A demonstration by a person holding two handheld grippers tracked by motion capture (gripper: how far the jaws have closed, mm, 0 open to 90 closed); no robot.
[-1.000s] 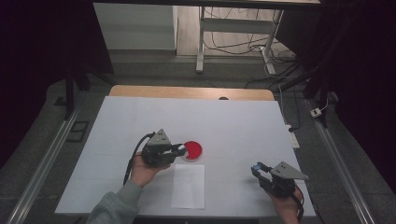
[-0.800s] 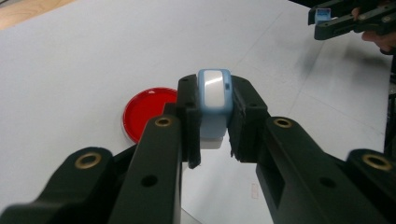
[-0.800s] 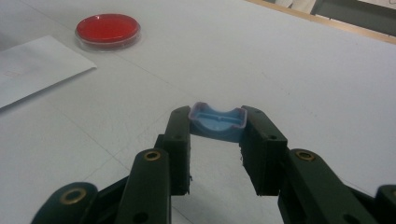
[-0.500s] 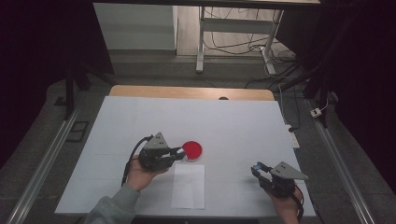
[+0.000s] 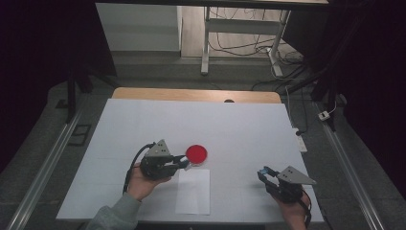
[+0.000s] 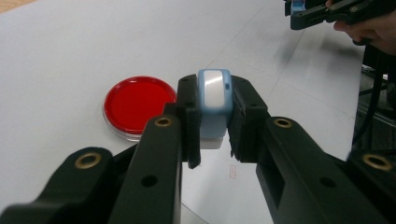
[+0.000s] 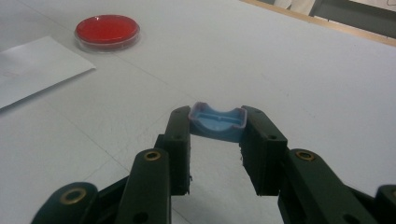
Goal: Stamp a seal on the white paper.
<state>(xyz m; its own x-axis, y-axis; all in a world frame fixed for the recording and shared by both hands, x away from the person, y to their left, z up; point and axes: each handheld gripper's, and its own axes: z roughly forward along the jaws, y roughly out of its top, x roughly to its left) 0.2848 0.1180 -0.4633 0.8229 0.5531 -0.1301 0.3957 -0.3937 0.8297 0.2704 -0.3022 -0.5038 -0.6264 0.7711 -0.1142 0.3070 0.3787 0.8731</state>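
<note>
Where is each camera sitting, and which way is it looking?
High view: above the person's side, looking down on the white table; both hands and forearms show.
Left gripper view: rides the left gripper, looking along its jaws, shut on a blue-and-white piece.
Right gripper view: rides the right gripper, holding a blue cap.
All share the red dish.

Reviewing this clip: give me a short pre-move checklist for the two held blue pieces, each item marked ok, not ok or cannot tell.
1. Left gripper clamped on the blue-and-white piece: ok.
2. Right gripper clamped on the blue cap: ok.
3. Red dish flat on the table, apart from the jaws: ok.
4. White paper sheet lying flat: ok.
5. Both pieces lined up to mate: not ok, the hands are far apart.
6. Dish lid seated: cannot tell.
</note>
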